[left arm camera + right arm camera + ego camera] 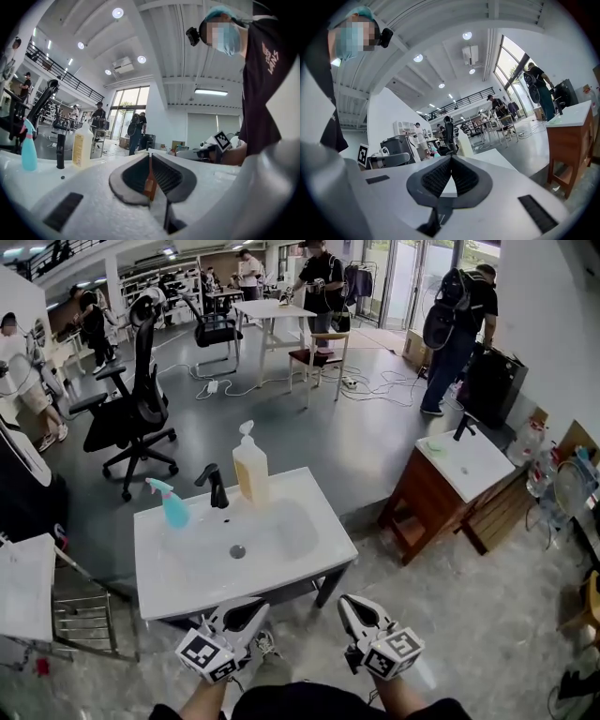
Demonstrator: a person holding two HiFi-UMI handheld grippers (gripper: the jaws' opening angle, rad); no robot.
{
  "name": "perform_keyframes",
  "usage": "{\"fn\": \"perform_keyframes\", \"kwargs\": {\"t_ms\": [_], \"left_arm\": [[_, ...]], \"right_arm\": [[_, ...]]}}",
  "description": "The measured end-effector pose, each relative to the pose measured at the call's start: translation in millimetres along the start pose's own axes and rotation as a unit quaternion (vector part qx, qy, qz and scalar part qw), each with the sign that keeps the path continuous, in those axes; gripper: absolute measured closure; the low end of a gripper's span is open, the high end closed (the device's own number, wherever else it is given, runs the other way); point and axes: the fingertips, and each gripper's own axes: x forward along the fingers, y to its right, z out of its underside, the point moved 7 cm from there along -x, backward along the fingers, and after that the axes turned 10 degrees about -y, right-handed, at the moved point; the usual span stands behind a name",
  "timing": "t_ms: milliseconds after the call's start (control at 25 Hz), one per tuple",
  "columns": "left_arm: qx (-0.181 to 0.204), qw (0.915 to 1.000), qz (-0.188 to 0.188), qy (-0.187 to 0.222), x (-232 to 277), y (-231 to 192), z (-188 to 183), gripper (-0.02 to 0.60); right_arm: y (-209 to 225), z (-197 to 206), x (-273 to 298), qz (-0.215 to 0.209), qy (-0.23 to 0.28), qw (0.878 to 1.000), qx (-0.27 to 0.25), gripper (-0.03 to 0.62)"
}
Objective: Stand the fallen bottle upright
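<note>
Left tool (255,608), right tool (349,606) pressed together, empty; bottle (249,468) upright on sink (314,554), well apart.

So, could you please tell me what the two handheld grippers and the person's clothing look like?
Both the left gripper and right gripper have white moulded bodies with dark ribbed jaw pads, and each carries a cube of black-and-white square markers. The person wears a dark top.
</note>
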Motion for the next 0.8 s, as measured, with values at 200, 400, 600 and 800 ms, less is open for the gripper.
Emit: {"fn": "perform_keyframes", "kwargs": {"t_ms": [200, 400, 600, 800], "left_arm": [[-0.003, 0.9999, 0.006, -0.011, -8, 19, 8, 0.552], [0.001, 0.9999, 0.006, -0.013, -8, 30, 11, 0.555], [0.000, 0.9999, 0.003, -0.014, -13, 36, 16, 0.557], [-0.005, 0.9999, -0.004, -0.015, -21, 39, 21, 0.558]], "right_arm": [[-10, 12, -16, -0.006, -0.011, 1.000, 0.000, 0.592], [-16, 20, -30, 0.000, -0.013, 1.000, -0.004, 0.594], [-16, 27, -37, 0.013, -0.015, 1.000, 0.002, 0.594], [-18, 27, -37, 0.016, -0.012, 1.000, 0.002, 0.594]]}}
